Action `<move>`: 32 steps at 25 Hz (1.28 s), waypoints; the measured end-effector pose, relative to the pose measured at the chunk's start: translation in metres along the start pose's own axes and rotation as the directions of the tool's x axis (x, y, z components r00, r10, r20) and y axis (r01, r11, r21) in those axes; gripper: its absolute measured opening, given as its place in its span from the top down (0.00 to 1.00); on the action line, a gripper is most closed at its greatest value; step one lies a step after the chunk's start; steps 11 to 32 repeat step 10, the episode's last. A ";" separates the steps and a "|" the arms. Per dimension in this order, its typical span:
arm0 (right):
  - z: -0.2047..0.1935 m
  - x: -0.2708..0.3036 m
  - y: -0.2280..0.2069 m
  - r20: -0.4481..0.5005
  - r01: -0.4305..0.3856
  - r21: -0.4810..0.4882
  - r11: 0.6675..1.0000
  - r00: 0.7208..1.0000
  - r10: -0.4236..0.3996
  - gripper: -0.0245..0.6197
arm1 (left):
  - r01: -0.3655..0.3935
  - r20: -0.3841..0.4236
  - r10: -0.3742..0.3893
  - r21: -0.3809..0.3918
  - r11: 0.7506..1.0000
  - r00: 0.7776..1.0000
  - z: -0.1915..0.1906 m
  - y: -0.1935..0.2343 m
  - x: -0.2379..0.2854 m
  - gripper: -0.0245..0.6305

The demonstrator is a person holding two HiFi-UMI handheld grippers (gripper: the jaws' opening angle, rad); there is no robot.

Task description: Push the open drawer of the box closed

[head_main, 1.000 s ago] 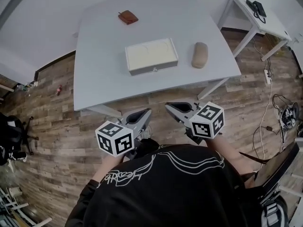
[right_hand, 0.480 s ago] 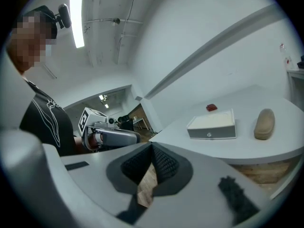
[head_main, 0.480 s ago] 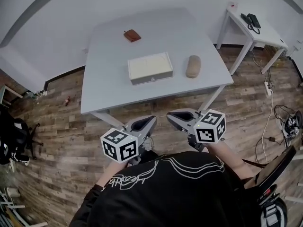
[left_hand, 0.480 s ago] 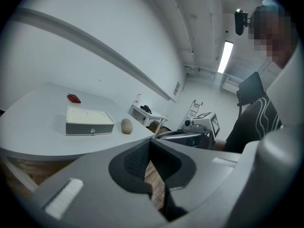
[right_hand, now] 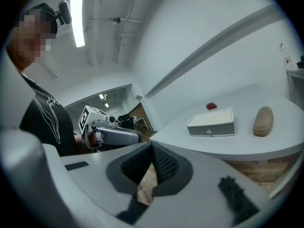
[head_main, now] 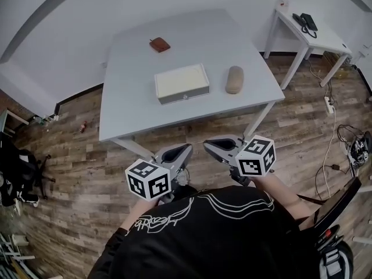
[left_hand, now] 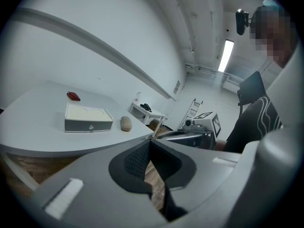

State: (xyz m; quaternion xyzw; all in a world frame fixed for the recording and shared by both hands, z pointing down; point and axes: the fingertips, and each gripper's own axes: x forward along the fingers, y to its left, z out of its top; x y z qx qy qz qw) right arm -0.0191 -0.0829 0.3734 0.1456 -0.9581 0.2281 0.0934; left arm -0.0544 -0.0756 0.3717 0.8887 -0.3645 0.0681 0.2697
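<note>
Box (head_main: 181, 83) at centre of white table (head_main: 128, 109)

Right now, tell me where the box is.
In the head view, the box sits centred on the table, left of the tan object, the red item beyond it.

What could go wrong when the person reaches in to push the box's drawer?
The box stands free on the table, so a push on its front may slide the whole box toward the red-brown item behind it. The tan oval object lies on the box's right; the right gripper might knock it.
</note>
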 end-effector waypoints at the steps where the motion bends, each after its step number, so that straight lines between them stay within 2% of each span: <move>1: -0.001 0.000 0.000 -0.002 -0.001 0.001 1.000 1.000 0.001 0.95 | 0.000 -0.002 0.000 -0.002 1.000 1.000 -0.001 0.000 0.000 0.95; 32: -0.010 -0.006 -0.001 -0.010 -0.004 0.008 1.000 1.000 0.004 0.95 | -0.003 -0.015 0.003 -0.014 1.000 1.000 -0.010 -0.005 0.006 0.95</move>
